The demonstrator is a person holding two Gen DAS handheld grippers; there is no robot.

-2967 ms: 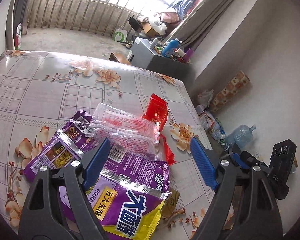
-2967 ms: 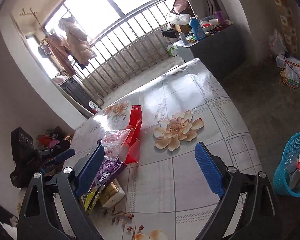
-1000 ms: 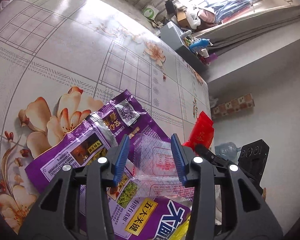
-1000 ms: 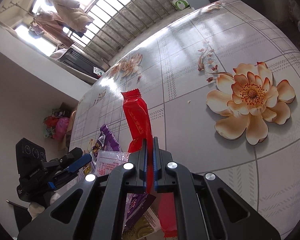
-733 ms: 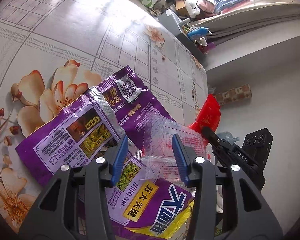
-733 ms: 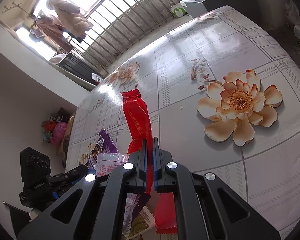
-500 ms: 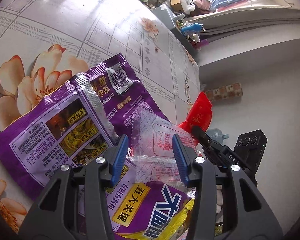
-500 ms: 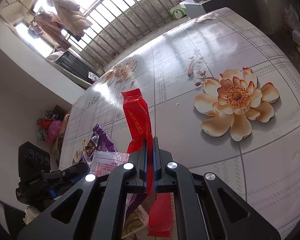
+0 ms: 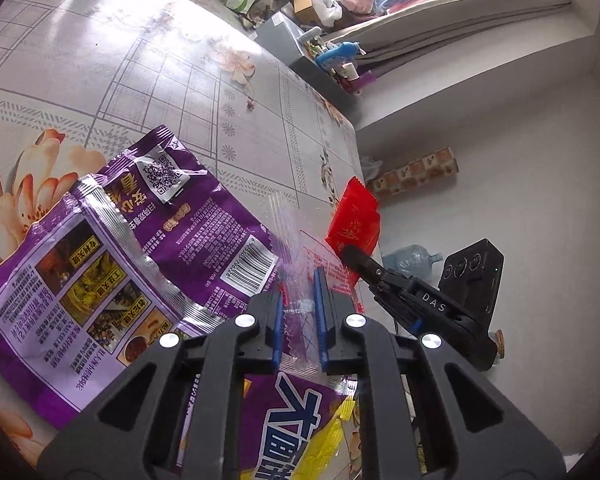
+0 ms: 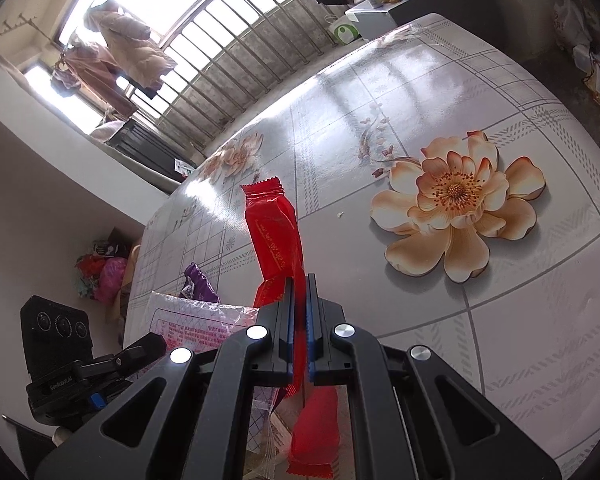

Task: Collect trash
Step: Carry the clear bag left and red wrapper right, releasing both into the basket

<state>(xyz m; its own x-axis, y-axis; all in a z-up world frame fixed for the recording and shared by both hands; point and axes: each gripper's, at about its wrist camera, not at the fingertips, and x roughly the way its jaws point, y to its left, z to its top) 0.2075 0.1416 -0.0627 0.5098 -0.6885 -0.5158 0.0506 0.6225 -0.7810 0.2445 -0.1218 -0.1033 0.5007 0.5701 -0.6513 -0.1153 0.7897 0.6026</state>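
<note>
My right gripper (image 10: 299, 284) is shut on a red wrapper (image 10: 274, 232) and holds it upright above the flowered table (image 10: 500, 340); the wrapper also shows in the left wrist view (image 9: 354, 222). My left gripper (image 9: 298, 280) is shut on a clear plastic bag with red print (image 9: 296, 240), which lies over purple snack bags (image 9: 100, 256). The clear bag also shows in the right wrist view (image 10: 196, 324). A purple and yellow bag (image 9: 296, 420) lies under the left gripper.
A second red wrapper (image 10: 314, 432) lies under my right gripper. The table's right edge (image 9: 356, 148) drops to a floor with a water bottle (image 9: 412, 256). A grey cabinet with bottles (image 9: 320, 64) stands beyond the table, by a barred window (image 10: 236, 40).
My left gripper's jaws have closed from a wide gap onto the clear plastic bag. My right gripper has kept the red wrapper and lifted slightly.
</note>
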